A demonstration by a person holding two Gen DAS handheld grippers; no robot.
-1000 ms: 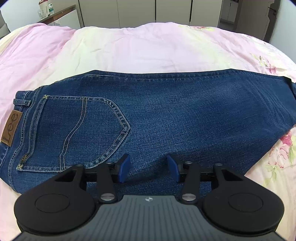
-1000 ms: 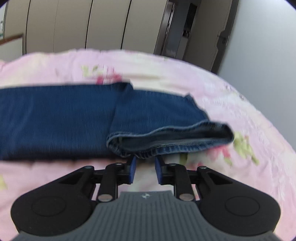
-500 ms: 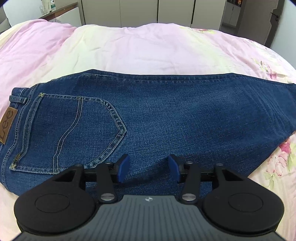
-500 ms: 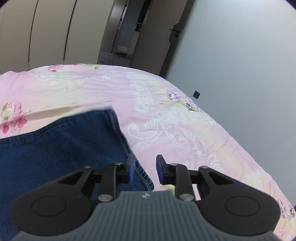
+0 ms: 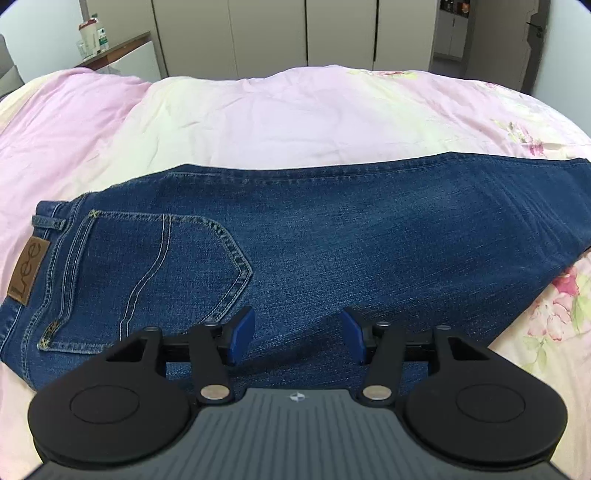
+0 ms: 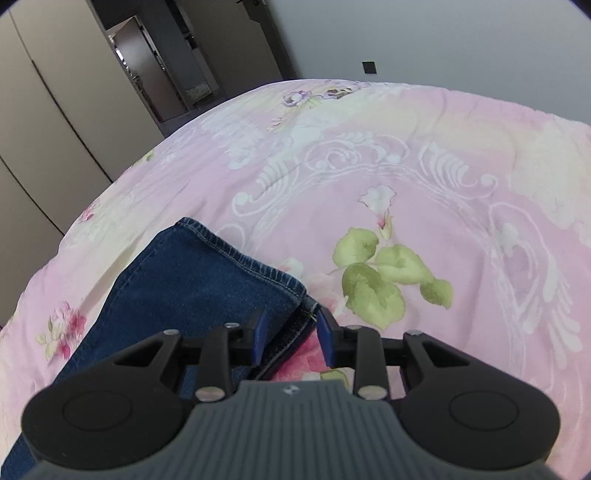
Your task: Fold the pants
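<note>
Blue Lee jeans (image 5: pixel 332 251) lie flat across the pink bedspread, folded lengthwise, back pocket and leather patch (image 5: pixel 27 271) at the left. My left gripper (image 5: pixel 297 338) is open and empty, hovering over the seat area near the jeans' near edge. In the right wrist view the leg hem (image 6: pixel 207 280) lies on the bed. My right gripper (image 6: pixel 290 334) is open with its blue fingers either side of the hem's near corner, not closed on it.
The pink floral bedspread (image 5: pixel 295 122) covers the whole bed and also fills the right wrist view (image 6: pixel 424 206). A side cabinet with bottles (image 5: pixel 92 40) stands far left. Wardrobe doors (image 5: pixel 269 33) line the back wall.
My right gripper swung right and down from beside the leg to the hem's corner and opened wider. My left gripper pulled back slightly; the jeans did not move.
</note>
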